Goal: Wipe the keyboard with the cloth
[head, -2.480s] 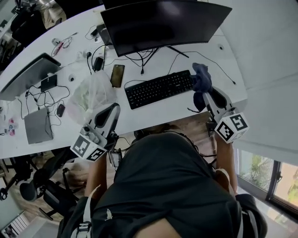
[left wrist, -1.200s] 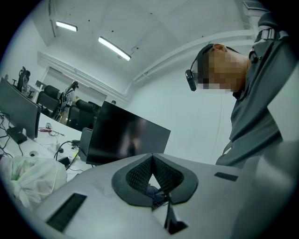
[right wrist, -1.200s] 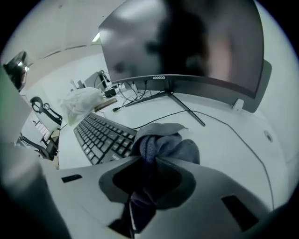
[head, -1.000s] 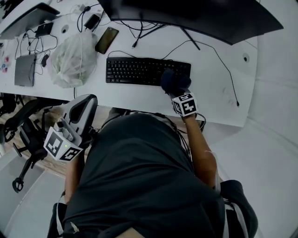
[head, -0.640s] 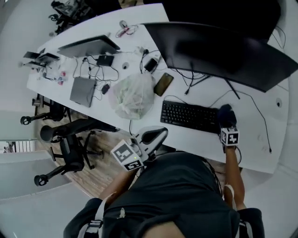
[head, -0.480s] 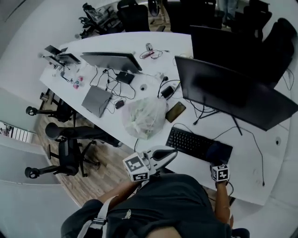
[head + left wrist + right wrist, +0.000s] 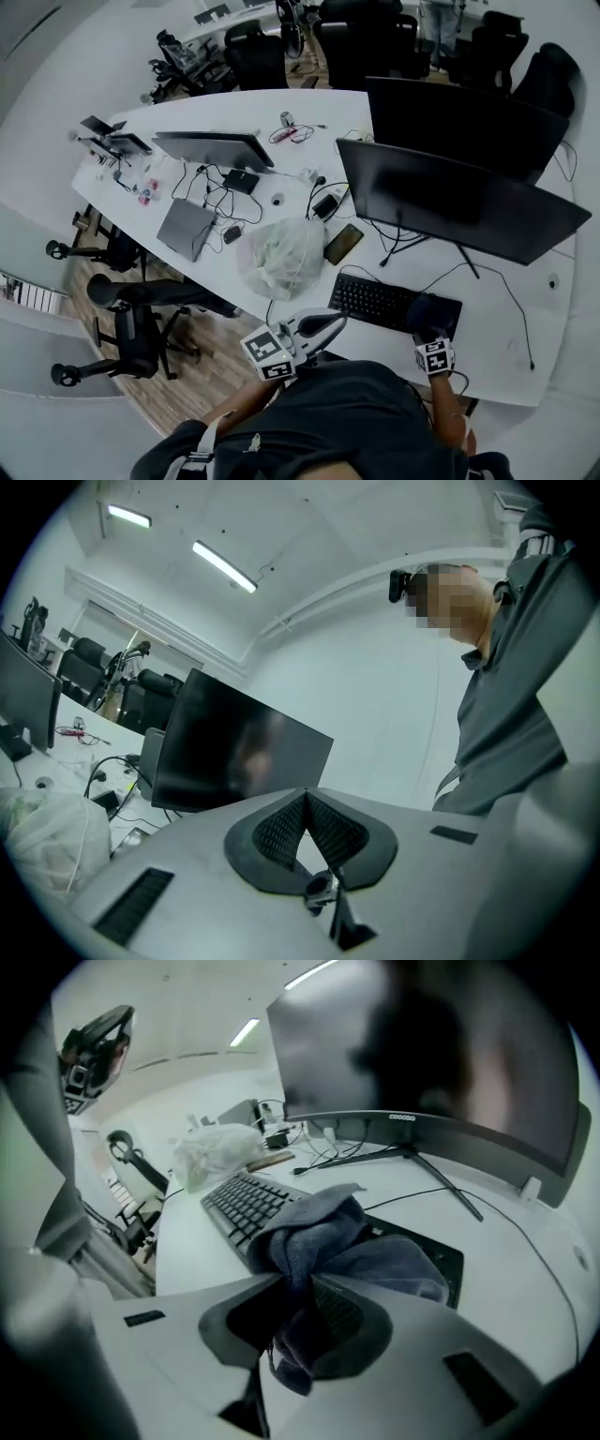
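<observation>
The white desk (image 7: pixel 502 342) carries the black keyboard (image 7: pixel 375 300) close to its front edge, its long axis running along that edge, below the dark monitor (image 7: pixel 459 202). The blue-grey cloth (image 7: pixel 427 312) sits bunched on the keyboard's right end — the right gripper (image 7: pixel 302 1321) pinches its folds between its jaws. The left gripper (image 7: pixel 305 803), jaws pressed together on nothing, hangs by the desk's front edge near the keyboard's left end.
</observation>
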